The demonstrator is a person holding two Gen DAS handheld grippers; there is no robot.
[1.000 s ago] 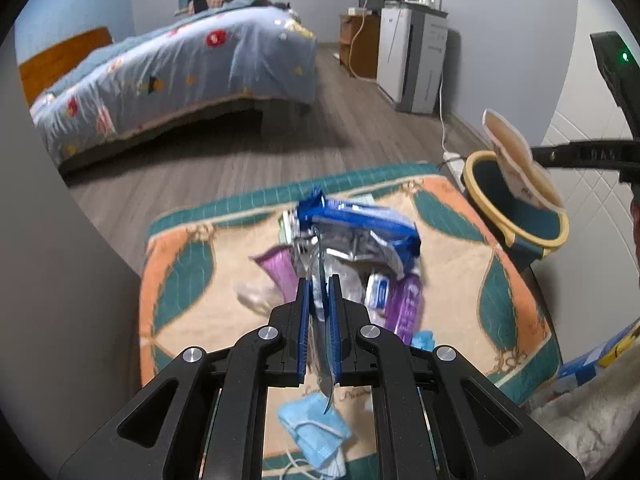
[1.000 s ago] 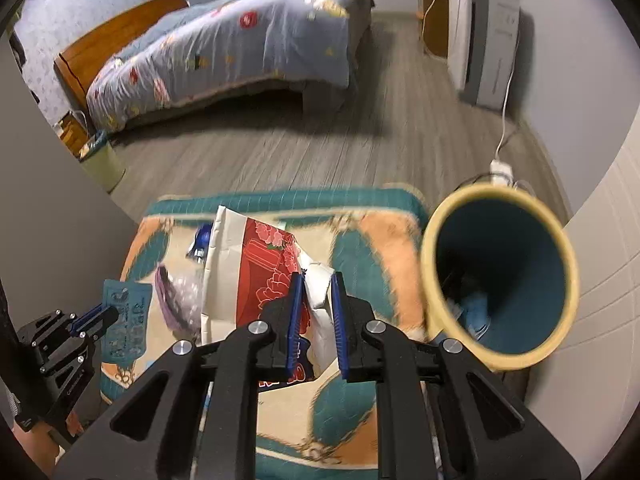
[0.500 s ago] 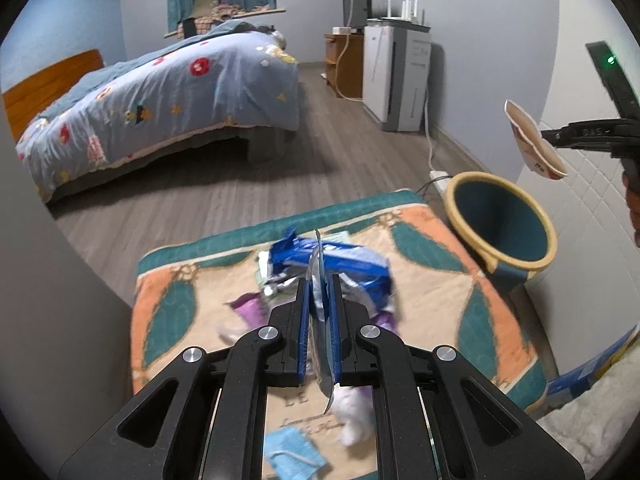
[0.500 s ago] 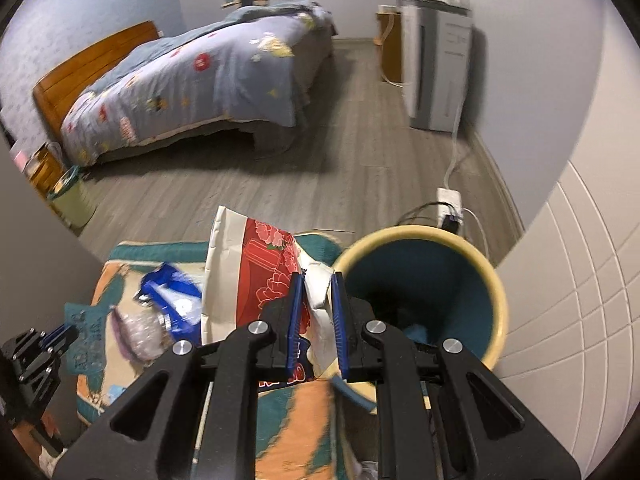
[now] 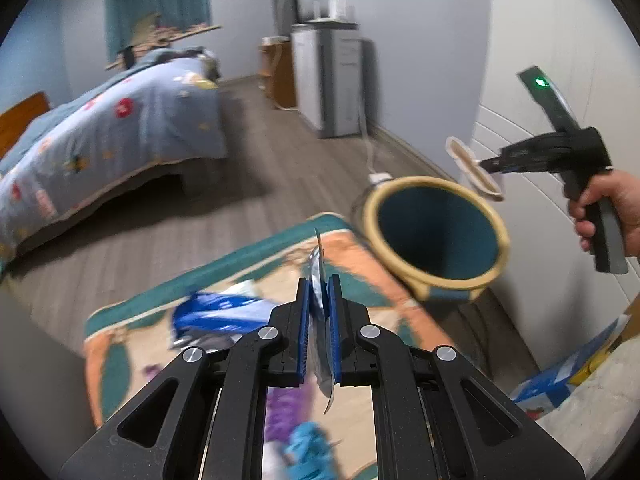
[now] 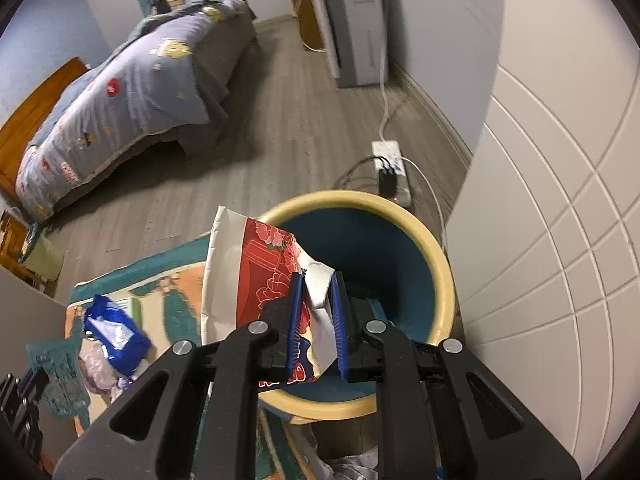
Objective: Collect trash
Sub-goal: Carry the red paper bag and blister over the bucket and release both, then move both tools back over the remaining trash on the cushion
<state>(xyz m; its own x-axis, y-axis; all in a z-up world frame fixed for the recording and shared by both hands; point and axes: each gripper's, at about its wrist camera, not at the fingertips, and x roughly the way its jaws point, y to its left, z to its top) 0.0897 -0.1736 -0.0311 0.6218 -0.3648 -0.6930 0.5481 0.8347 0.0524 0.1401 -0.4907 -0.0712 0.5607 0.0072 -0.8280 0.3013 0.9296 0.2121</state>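
Observation:
In the right wrist view my right gripper [image 6: 316,316] is shut on a crumpled red and white wrapper [image 6: 256,272], held over the mouth of the blue bin with a yellow rim [image 6: 440,272]. In the left wrist view my left gripper [image 5: 319,312] is shut on a thin teal packet [image 5: 318,264], seen edge-on, above the patterned mat [image 5: 248,256]. The bin [image 5: 400,188] stands past the mat's right end. More trash lies on the mat: a blue packet [image 5: 216,316], a purple wrapper [image 5: 280,412] and a blue mask [image 5: 308,448]. A hand [image 5: 612,204] holds the right gripper [image 5: 484,164] above the bin.
A bed [image 6: 120,80] with a blue quilt fills the far left. A white cabinet [image 6: 356,20] stands against the far wall. A power strip [image 6: 390,168] with cables lies on the wood floor behind the bin. A tiled wall [image 6: 560,240] runs close on the right.
Both grippers have swung to the right, toward the bin. The red and white wrapper has gone from above the mat to above the bin's mouth. Both grips are unchanged.

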